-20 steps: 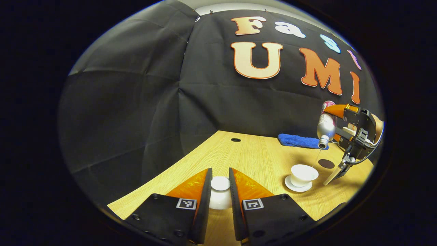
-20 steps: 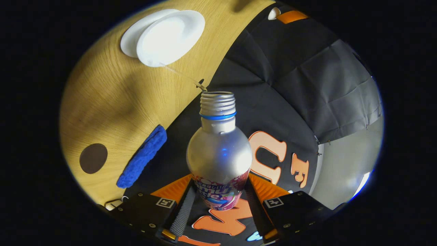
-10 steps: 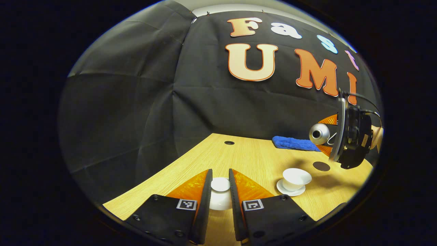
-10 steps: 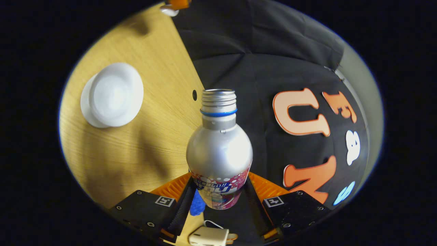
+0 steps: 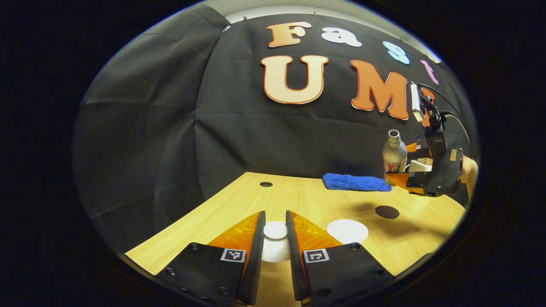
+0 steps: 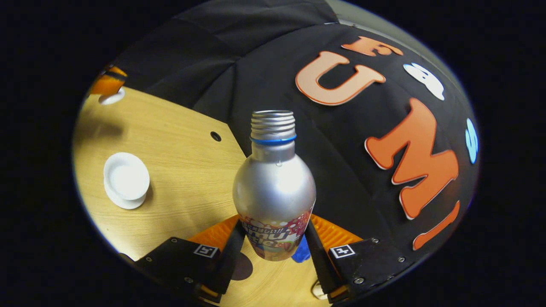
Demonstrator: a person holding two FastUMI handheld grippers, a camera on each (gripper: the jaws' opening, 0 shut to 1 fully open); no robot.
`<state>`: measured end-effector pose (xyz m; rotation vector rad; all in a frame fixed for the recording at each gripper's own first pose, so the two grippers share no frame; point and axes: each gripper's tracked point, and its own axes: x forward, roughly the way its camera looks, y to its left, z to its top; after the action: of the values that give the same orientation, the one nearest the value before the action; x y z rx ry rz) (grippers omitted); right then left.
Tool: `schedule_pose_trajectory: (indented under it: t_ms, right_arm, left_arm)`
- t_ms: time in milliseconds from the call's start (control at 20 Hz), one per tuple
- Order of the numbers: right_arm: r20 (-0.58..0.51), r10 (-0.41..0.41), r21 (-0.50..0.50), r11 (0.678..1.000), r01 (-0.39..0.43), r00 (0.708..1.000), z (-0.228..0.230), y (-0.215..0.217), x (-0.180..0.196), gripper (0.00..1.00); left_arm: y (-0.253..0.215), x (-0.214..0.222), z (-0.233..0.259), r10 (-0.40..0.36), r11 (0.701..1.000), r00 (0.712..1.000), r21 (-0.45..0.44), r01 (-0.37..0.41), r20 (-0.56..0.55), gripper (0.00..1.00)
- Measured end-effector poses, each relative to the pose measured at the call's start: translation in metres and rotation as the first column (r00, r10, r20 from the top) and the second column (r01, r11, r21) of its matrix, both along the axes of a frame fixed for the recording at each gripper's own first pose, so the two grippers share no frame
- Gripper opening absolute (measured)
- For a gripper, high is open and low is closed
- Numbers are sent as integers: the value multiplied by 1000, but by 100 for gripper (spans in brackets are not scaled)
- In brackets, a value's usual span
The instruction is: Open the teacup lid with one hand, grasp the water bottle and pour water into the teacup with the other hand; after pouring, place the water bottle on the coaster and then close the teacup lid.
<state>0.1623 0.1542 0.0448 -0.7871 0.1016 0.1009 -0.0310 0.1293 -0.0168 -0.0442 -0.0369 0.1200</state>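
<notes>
My left gripper (image 5: 275, 214) is shut on the knob of the white teacup lid (image 5: 275, 245), held low over the table's near side. The open white teacup (image 5: 347, 231) stands just right of it, on its saucer (image 6: 123, 199) in the right gripper view. My right gripper (image 6: 275, 238) is shut on the silver water bottle (image 6: 273, 187), which stands upright and uncapped in the air. In the left gripper view that bottle (image 5: 393, 153) hangs above and behind the dark round coaster (image 5: 387, 212). The coaster (image 6: 242, 266) peeks out under my right fingers.
A blue cloth (image 5: 356, 182) lies at the back of the wooden table (image 5: 307, 200), near the black wall. A small round hole (image 5: 265, 184) sits in the tabletop at the back left. A person's hand (image 5: 469, 172) holds the right gripper.
The bottle has swung from tipped over the teacup, pouring, back to upright, and moved away from the cup toward the coaster. The left gripper kept the lid in place.
</notes>
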Motion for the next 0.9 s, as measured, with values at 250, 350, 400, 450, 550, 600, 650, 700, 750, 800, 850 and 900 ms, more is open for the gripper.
schedule_pose_trajectory:
  t_ms: [250,350,400,450,550,600,650,700,750,800,850,900]
  right_arm:
    - [-85,-4,241,970,25,996,-26,-17,14,81]
    - [-121,-5,335,941,46,993,-37,-23,21,81]
    - [-139,-2,379,924,55,990,-45,-25,25,81]
    - [-157,8,419,906,59,988,-53,-27,29,81]
    - [-182,4,486,870,86,983,-66,-39,32,77]
    - [-197,0,509,855,103,980,-75,-46,36,80]
    - [-213,1,529,841,115,977,-83,-49,38,80]
    - [-231,5,551,825,127,973,-91,-52,40,80]
    - [-249,11,574,807,138,968,-98,-53,42,80]
    - [-265,16,594,790,150,964,-105,-55,45,80]
    - [-278,21,611,776,160,960,-111,-56,46,80]
    - [-292,26,623,764,170,956,-116,-58,46,80]
  left_arm:
    - [-32,13,7,-46,999,999,24,46,6,35]
    - [-45,19,7,-65,998,998,25,64,8,35]
    - [-53,22,8,-76,997,997,23,76,9,35]
    - [-60,25,8,-87,996,996,20,87,8,35]
    - [-74,32,7,-109,994,994,18,109,0,35]
    - [-82,35,5,-120,993,993,21,120,-5,32]
    - [-87,38,4,-127,992,992,20,127,-7,35]
    - [-92,42,4,-136,991,991,16,136,-9,35]
    - [-97,45,2,-142,990,990,10,142,-11,35]
    - [-100,48,1,-146,989,989,7,147,-13,35]
    - [-104,51,1,-150,989,989,4,150,-16,35]
    - [-107,53,0,-154,988,988,3,154,-16,35]
